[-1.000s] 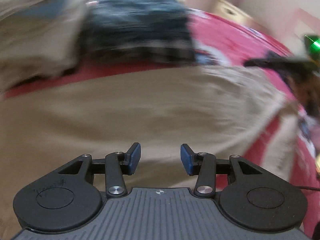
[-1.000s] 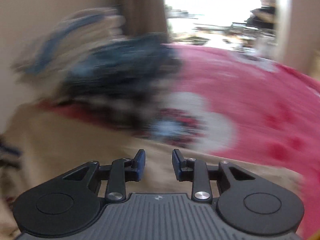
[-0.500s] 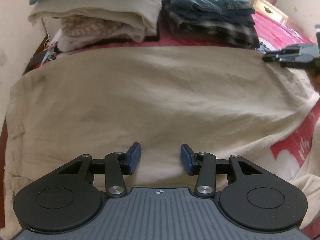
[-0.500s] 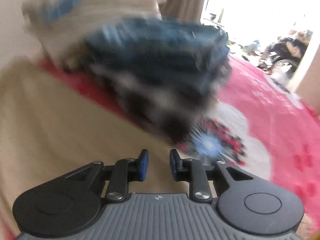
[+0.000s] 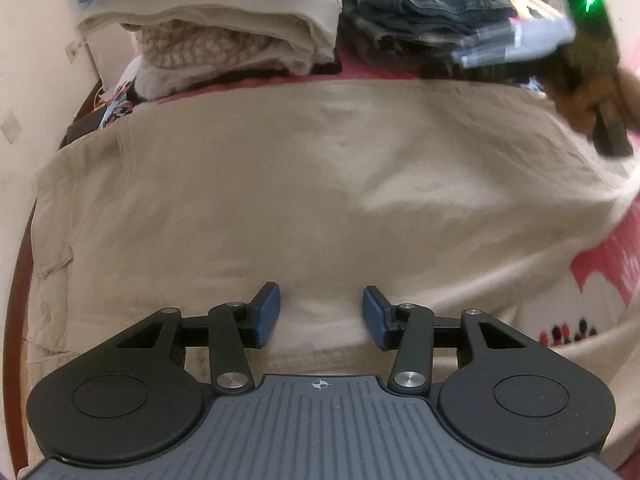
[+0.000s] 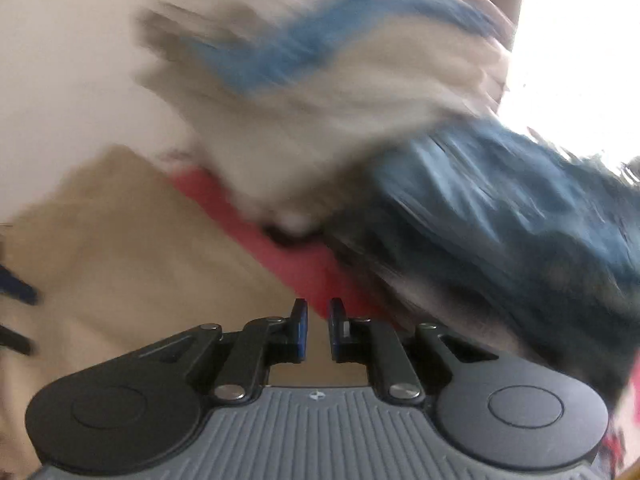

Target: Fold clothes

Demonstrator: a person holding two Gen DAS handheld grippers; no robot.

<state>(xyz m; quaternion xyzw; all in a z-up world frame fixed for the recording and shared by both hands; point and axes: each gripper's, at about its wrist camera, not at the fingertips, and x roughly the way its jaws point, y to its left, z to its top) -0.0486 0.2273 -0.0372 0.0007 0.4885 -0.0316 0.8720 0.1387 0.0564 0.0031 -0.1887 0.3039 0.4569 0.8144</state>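
Garment, beige (image 5: 320, 184): one large piece, spread almost flat across the bed (image 5: 600, 264), whose red patterned cover shows at the right and along the far edge. Light creases; a stitched seam at the left side. Kind of garment cannot be told.

Left tool (image 5: 320, 316): low over the near edge of the garment, fingers well apart, nothing between them. Whether the pads (image 5: 268, 312) touch the cloth cannot be told.

Right tool (image 6: 318, 330): fingers close together with a narrow gap showing; no cloth visibly held. Its view is badly smeared. In the left view the right tool (image 5: 520, 46) appears blurred over the far right corner of the garment, a hand (image 5: 592, 96) gripping its handle.

Pale stack (image 5: 224, 28): folded clothes at the far left of the bed, just beyond the garment.

Dark stack (image 5: 420, 4): folded denim and dark pieces, just beside the pale stack.

Step in hand, by judgement: laying out is done, no fold begun, both tools placing for a first hold.

Next move, by judgement: each tool shuts on an edge or corner, catching every layer, then both carry the cloth across together so the fold lands square and clear of the stacks.
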